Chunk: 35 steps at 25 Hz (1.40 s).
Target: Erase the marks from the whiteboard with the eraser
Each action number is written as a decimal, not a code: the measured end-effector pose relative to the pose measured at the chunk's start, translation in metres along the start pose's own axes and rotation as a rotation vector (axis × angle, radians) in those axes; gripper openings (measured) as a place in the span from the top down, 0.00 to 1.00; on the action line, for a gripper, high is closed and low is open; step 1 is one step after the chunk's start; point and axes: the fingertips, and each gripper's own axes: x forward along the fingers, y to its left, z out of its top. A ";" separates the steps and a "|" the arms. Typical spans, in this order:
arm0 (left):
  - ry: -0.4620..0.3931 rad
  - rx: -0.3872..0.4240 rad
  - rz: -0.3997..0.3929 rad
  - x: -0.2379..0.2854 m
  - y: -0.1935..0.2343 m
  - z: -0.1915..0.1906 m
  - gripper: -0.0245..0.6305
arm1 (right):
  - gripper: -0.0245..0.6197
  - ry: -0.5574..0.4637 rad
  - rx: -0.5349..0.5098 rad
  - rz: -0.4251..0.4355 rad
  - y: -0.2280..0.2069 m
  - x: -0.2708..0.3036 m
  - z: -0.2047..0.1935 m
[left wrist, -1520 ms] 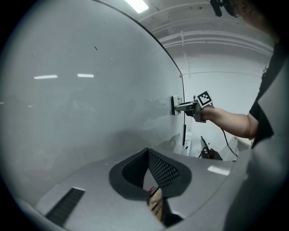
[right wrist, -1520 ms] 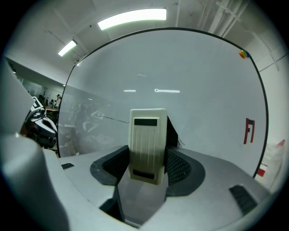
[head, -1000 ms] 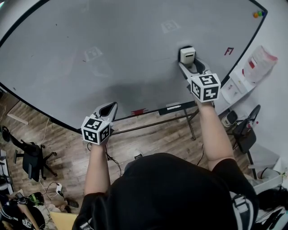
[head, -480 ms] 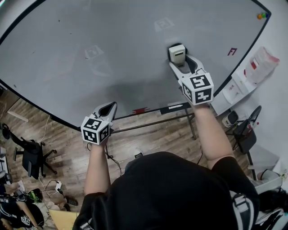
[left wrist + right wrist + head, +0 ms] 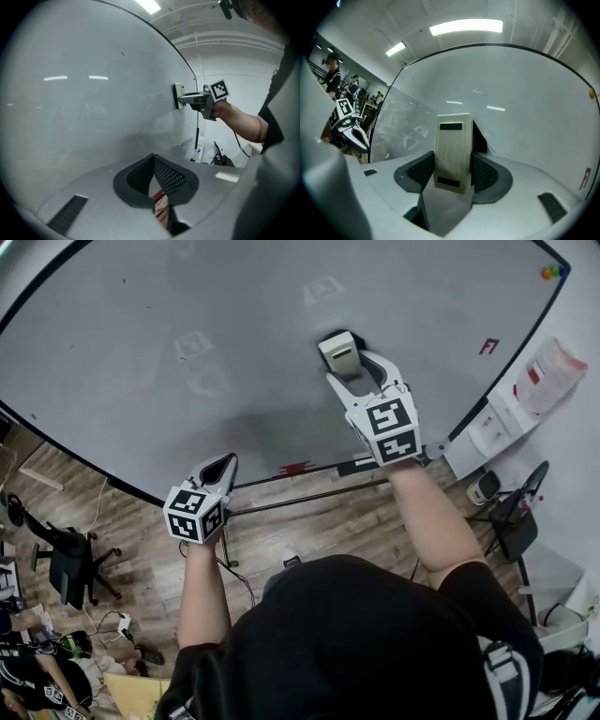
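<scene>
The right gripper pinches the eraser, a ribbed cream block, flat against the whiteboard, right of centre. The surface is smooth, glossy and black-edged. Faint square marks lie to the left, with open room all round. The left gripper is pressed together, empty, near the lower edge.

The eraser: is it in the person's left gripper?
No, the eraser sits clamped between the jaws of the right gripper; the left gripper is shut with nothing in it.
</scene>
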 end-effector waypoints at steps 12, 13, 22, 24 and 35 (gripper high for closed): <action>0.001 -0.006 0.008 -0.004 -0.002 -0.004 0.95 | 0.59 -0.015 -0.098 0.073 0.054 0.018 0.015; 0.001 -0.007 0.009 -0.005 -0.002 -0.004 0.95 | 0.59 -0.009 -0.109 0.076 0.058 0.019 0.016; -0.001 -0.007 0.018 -0.008 -0.002 -0.007 0.95 | 0.59 0.001 -0.150 0.120 0.087 0.030 0.016; -0.006 -0.011 0.020 -0.010 -0.002 -0.006 0.95 | 0.59 0.004 -0.155 0.119 0.089 0.030 0.016; -0.026 -0.008 0.015 -0.012 -0.005 0.002 0.95 | 0.59 0.023 -0.163 0.118 0.086 0.029 0.013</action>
